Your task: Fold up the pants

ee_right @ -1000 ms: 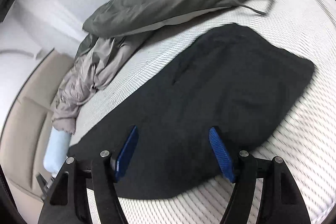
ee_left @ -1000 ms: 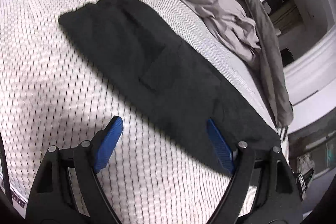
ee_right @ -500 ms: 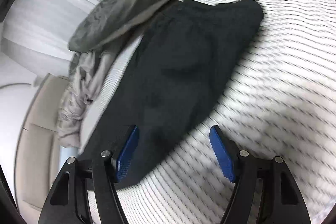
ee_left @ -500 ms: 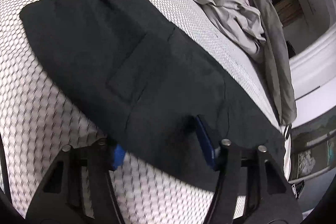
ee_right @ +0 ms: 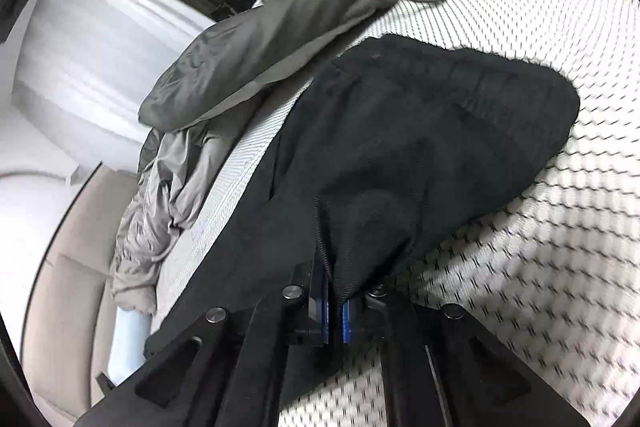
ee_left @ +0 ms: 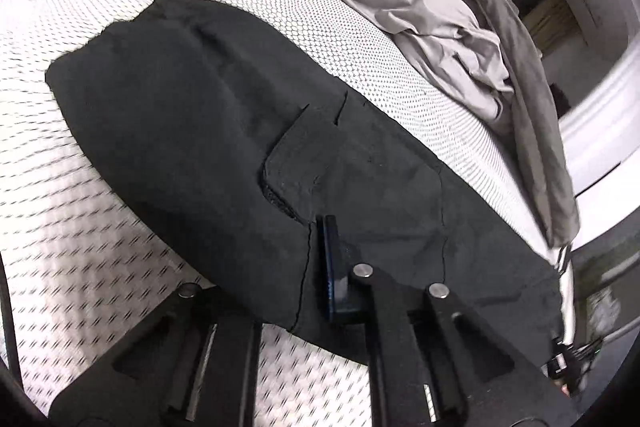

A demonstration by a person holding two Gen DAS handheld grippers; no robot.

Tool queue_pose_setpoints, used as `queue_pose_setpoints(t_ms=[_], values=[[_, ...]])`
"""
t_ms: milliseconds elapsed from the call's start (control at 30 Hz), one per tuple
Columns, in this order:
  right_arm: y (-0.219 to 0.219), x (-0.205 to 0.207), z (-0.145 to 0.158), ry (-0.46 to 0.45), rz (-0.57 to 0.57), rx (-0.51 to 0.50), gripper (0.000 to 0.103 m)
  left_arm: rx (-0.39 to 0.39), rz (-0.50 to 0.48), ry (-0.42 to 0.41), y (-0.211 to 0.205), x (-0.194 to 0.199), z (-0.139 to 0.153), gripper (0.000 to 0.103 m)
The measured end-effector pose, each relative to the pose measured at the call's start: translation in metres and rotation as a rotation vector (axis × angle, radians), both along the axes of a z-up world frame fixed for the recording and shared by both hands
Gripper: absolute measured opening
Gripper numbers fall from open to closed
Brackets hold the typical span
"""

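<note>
No legible text, label, brand, number or sign in either view. Both are blurred in places, so any fine print would be lost.
</note>
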State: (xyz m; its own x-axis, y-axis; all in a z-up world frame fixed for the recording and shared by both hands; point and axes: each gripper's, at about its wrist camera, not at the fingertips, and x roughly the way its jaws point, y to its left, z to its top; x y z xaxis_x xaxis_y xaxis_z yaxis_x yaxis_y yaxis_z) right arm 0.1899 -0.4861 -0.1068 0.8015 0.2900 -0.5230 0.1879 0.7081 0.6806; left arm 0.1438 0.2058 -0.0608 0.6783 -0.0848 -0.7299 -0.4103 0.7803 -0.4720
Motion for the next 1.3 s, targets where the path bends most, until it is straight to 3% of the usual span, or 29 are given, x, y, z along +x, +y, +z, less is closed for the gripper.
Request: queue_pose_setpoints(t_ms=[133, 400, 467, 500, 533, 600, 667, 733, 800, 867, 1100, 1300], values=[[0.004, -0.027, 0.003, 0.036, 0.017, -0.036, 0.003, 0.091, -0.023, 0.020, -0.015, -0.041, 0.008, 0.006], [0.005, -0.115, 0.007, 0.092, 0.047, -0.118, 0.005, 0.180, -0.064, 0.035, -0.034, -0.121, 0.008, 0.011], [0.003, -0.123, 0.004, 0.109, 0.058, -0.114, 0.013, 0.212, -0.065, 0.060, -0.037, -0.127, 0.010, 0.022], [0.001, -0.126, 0.003, 0.121, 0.059, -0.104, 0.017, 0.222, -0.059, 0.069, -0.039, -0.129, 0.013, 0.032], [-0.001, -0.131, 0.004, 0.126, 0.054, -0.098, 0.019, 0.230, -0.057, 0.067, -0.040, -0.133, 0.017, 0.049], [-0.005, -0.143, 0.012, 0.112, 0.045, -0.117, 0.035, 0.254, -0.066, 0.041, -0.045, -0.142, 0.029, 0.065], [-0.006, -0.157, 0.023, 0.085, 0.028, -0.151, 0.048, 0.308, -0.087, 0.000, -0.053, -0.154, 0.046, 0.069], [-0.005, -0.168, 0.036, 0.067, 0.014, -0.198, 0.058, 0.336, -0.111, -0.024, -0.060, -0.158, 0.058, 0.085], [-0.002, -0.177, 0.051, 0.055, 0.001, -0.274, 0.086, 0.355, -0.137, -0.059, -0.068, -0.164, 0.072, 0.092], [0.006, -0.182, 0.069, 0.013, 0.012, -0.337, 0.097, 0.376, -0.167, -0.097, -0.077, -0.168, 0.087, 0.102], [0.044, -0.149, 0.101, -0.020, 0.183, -0.444, 0.101, 0.465, -0.271, -0.119, -0.098, -0.135, 0.112, 0.102], [0.103, -0.093, 0.095, 0.013, 0.356, -0.571, 0.101, 0.486, -0.334, -0.039, -0.101, -0.083, 0.099, 0.102]])
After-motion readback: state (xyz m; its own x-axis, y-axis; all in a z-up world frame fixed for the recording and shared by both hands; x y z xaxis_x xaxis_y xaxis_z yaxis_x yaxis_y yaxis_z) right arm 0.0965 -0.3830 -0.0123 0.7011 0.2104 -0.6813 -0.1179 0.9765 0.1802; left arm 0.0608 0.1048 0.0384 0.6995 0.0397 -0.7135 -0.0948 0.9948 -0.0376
